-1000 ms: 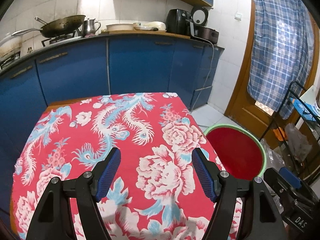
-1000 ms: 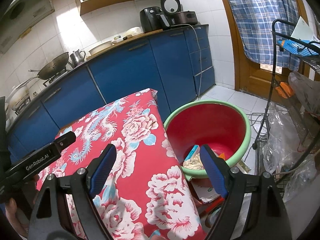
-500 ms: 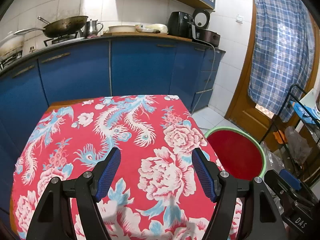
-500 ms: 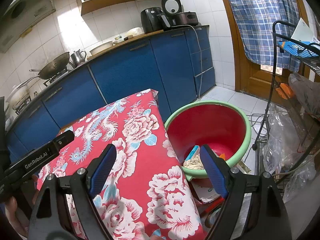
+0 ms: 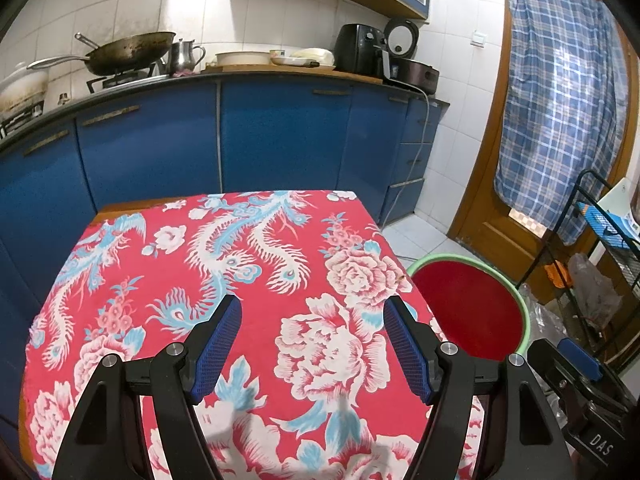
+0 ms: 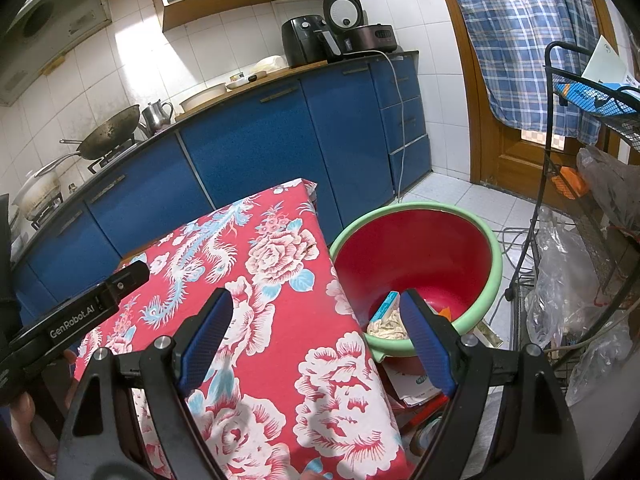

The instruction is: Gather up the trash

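Crumpled pale trash (image 6: 386, 322) and a blue-edged carton (image 6: 386, 304) lie in the red basin (image 6: 420, 240) beside the floral-clothed bench (image 5: 240, 264); left tongs (image 5: 312, 344) and right tongs (image 6: 316, 340) gape wide, empty.

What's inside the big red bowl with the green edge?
In the right wrist view, the red bowl holds crumpled paper trash and a small blue-and-white packet at the bottom. The right gripper's finger covers part of the pile, and an orange scrap peeks out.

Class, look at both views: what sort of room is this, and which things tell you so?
A home kitchen, most likely: a wok on a gas stove, blue cabinets under a counter, and a rice cooker.
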The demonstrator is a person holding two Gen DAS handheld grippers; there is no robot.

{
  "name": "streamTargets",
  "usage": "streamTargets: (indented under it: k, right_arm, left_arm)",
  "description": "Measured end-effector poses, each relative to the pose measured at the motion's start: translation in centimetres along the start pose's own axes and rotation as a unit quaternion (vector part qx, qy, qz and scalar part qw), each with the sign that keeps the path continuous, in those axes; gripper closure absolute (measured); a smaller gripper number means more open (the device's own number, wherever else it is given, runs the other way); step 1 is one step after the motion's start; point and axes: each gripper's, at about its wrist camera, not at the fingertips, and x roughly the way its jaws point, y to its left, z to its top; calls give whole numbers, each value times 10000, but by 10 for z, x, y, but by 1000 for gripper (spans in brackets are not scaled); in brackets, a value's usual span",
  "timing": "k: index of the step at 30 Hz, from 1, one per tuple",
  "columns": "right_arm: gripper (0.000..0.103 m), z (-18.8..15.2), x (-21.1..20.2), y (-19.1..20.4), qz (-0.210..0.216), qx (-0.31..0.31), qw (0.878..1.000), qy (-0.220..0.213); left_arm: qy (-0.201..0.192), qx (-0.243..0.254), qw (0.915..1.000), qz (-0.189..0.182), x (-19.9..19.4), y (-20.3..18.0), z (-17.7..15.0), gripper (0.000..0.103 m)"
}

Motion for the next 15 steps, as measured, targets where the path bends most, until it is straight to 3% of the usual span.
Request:
streamTargets:
  k: [15]
  right_arm:
    - [18,0,0,1,8,1,10000,1]
  left_arm:
    - [2,-4,10000,0,0,0,-1,28]
